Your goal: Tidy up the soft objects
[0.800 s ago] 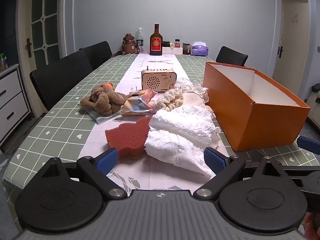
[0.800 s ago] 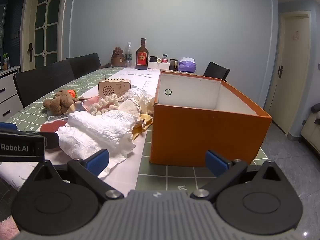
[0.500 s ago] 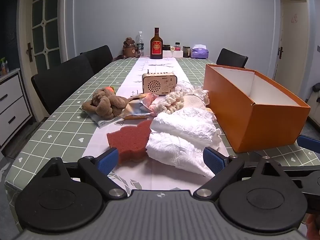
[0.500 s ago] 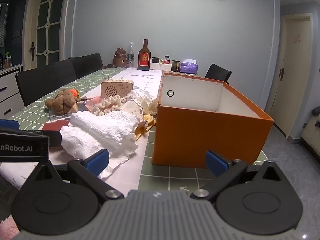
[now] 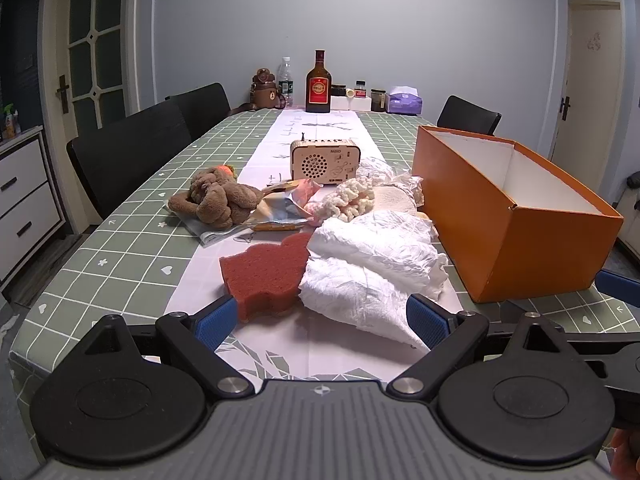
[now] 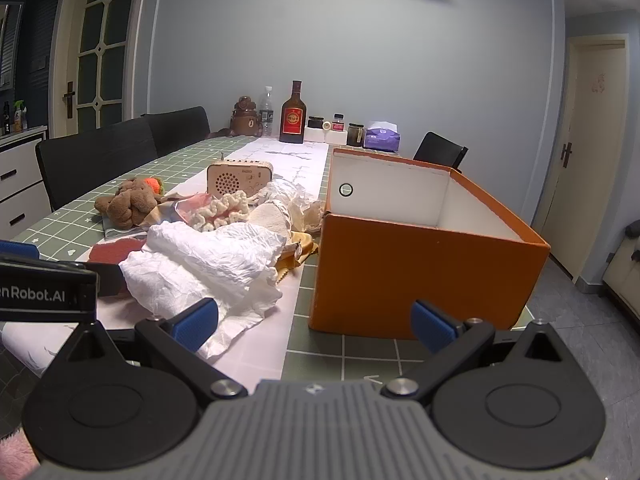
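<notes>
An open orange box stands on the table's right side; it also shows in the right wrist view. Left of it lie crumpled white cloth, a red sponge, a cream knitted piece, a brown plush toy and a crinkled packet. My left gripper is open and empty, just short of the sponge and cloth. My right gripper is open and empty, facing the box's near corner.
A small wooden radio stands behind the pile. A brown bottle, jars and a purple tissue pack stand at the far end. Black chairs line the left side. The table's near edge is just below both grippers.
Both grippers have risen a little and stayed open. The objects on the table have not moved.
</notes>
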